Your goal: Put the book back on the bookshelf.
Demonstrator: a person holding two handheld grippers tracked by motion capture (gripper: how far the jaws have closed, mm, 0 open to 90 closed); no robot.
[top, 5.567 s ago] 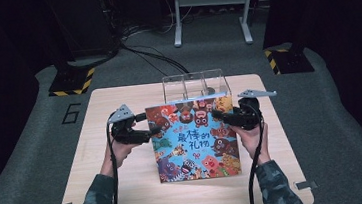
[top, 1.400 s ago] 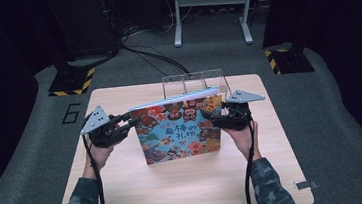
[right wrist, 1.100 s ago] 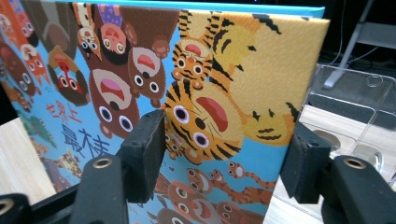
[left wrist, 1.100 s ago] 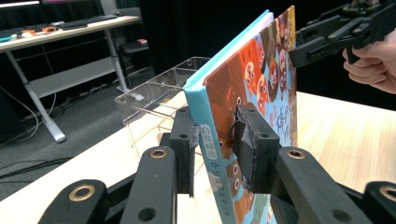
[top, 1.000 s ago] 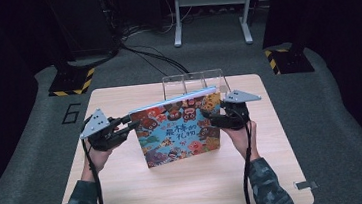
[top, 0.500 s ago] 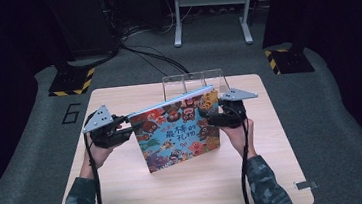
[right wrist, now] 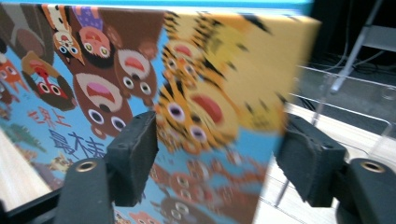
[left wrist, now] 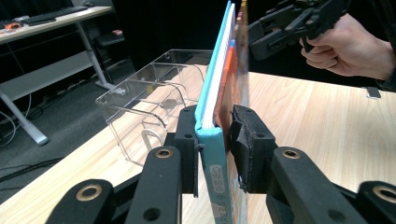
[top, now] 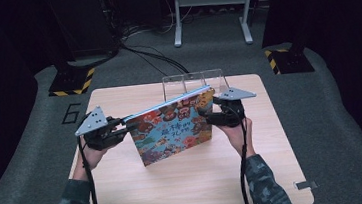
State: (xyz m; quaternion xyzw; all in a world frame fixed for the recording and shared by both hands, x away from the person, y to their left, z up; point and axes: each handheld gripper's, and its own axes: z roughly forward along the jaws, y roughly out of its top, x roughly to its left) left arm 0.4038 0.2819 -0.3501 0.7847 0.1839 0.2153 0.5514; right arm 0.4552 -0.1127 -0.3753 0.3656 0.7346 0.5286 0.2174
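Above the wooden table (top: 186, 182), just in front of the clear plastic rack (top: 192, 81), a picture book (top: 174, 128) is held on edge, lifted and tilted so that its top edge climbs toward the rack. Relative to the rack, the book's long axis runs across the front of it, with the far upper corner nearly touching the rack's front wall.

The book's spine end is pinched by the left gripper (left wrist: 215, 135): in the left gripper view the two black pads are pressed on either side of the turquoise spine, with the white pages sandwiched between them. Those jaws have just been closing further, with the book between them, so the grip is judged firm.

The right gripper (right wrist: 215, 140) is placed at the end of the book nearer the rack. Its jaws are spread wide, and the cover is seen behind and between them without either pad pressing on it; it is judged to be supporting or steering rather than clamping.

The coming move is taken to be sliding the book upright into one of the rack's slots. For that, the book must be swung so that its thin edge lines up with a divider gap. The weight is carried by the left hand (top: 91, 153), while the right hand (top: 234, 129) is nearer the rack.
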